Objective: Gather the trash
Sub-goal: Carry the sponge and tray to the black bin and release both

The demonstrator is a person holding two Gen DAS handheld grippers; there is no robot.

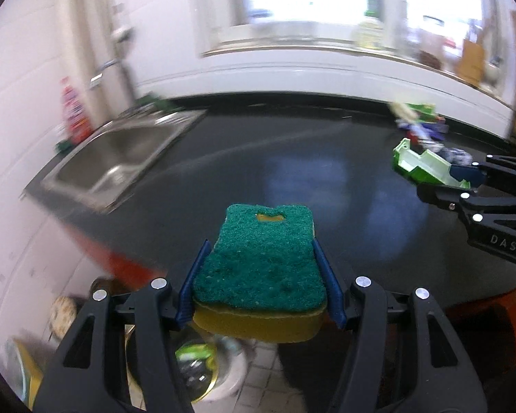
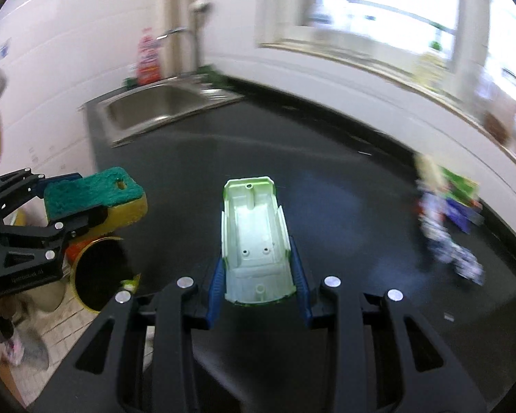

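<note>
Left hand-held gripper (image 1: 261,275) clamping sponge (image 1: 261,261), black counter (image 1: 292,158), sink (image 1: 120,158)

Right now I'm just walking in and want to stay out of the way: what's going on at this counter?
A person is clearing trash with a handheld tool in each hand. The left tool is clamped on a green and yellow sponge; the right tool grips a pale green plastic shell. Both are held above the black counter, near its edge. More litter is still on the counter.

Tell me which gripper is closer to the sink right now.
Left. The left gripper, clamping the sponge, is on the side of the counter where the sink sits. The right gripper, holding the green plastic shell, is farther along the counter.
</note>
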